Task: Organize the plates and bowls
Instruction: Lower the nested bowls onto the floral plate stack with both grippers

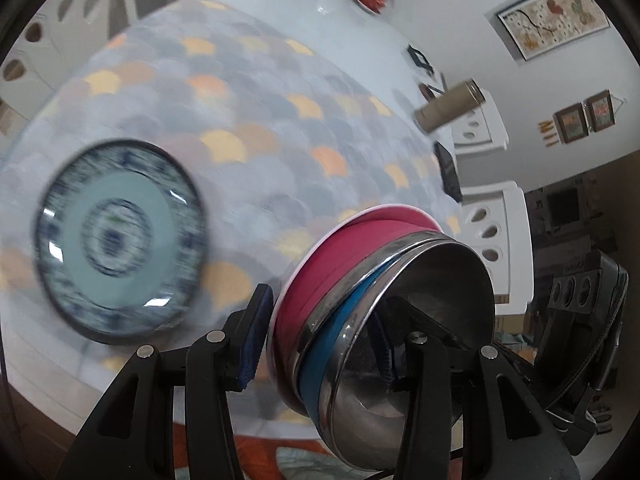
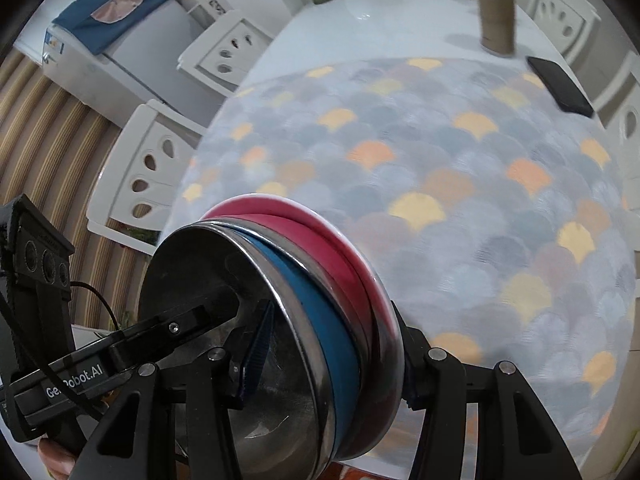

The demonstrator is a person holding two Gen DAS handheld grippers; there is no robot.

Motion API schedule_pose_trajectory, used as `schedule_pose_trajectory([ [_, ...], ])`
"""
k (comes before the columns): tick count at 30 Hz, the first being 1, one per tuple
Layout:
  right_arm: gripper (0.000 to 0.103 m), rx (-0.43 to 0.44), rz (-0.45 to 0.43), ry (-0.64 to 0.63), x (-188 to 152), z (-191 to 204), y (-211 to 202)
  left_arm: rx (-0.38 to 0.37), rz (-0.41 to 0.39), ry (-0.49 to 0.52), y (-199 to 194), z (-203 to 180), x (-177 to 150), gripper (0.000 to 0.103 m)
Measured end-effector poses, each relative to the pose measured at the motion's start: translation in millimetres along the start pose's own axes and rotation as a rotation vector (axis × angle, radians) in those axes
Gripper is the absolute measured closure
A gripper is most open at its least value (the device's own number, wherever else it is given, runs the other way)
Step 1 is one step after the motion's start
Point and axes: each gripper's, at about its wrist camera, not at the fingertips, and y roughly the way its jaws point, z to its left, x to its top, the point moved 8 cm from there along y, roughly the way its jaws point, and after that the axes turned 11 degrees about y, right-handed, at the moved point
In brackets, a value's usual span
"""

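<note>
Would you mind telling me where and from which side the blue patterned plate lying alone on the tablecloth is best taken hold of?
Grip the blue patterned plate at its raised dark rim, one finger over the edge and one under it. It lies flat on the scalloped tablecloth, so probably only the lip offers a hold. Come from the near side, which looks unobstructed. Both hand-held grippers already clamp the bowl stack, so set that down first.
</note>
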Motion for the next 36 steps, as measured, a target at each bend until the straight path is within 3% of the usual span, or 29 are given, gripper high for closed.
schedule_pose_trajectory([
  [7, 0.051, 0.036, 0.031, -0.013, -7.6, 81.0, 33.2, 0.045, 0.017, -0.039, -42.5, 70.9, 14.3, 0.061],
  [14, 0.051, -0.001, 0.086, -0.021, -19.4, 130.8, 74.6, 0.060, 0.081, -0.083, -44.2, 127.1, 13.1, 0.061],
  [27, 0.051, -0.066, 0.174, 0.036, -28.8, 135.8, 133.9, 0.026, 0.202, -0.092, -18.2, 171.6, 11.5, 0.061],
  [31, 0.051, -0.112, 0.158, 0.034, -22.6, 134.6, 140.2, 0.018, 0.216, -0.072, -13.8, 173.0, 13.6, 0.061],
  [36, 0.052, -0.105, 0.145, 0.069, -12.8, 129.4, 141.9, 0.007, 0.198, -0.048, -14.1, 172.0, 21.8, 0.061],
])
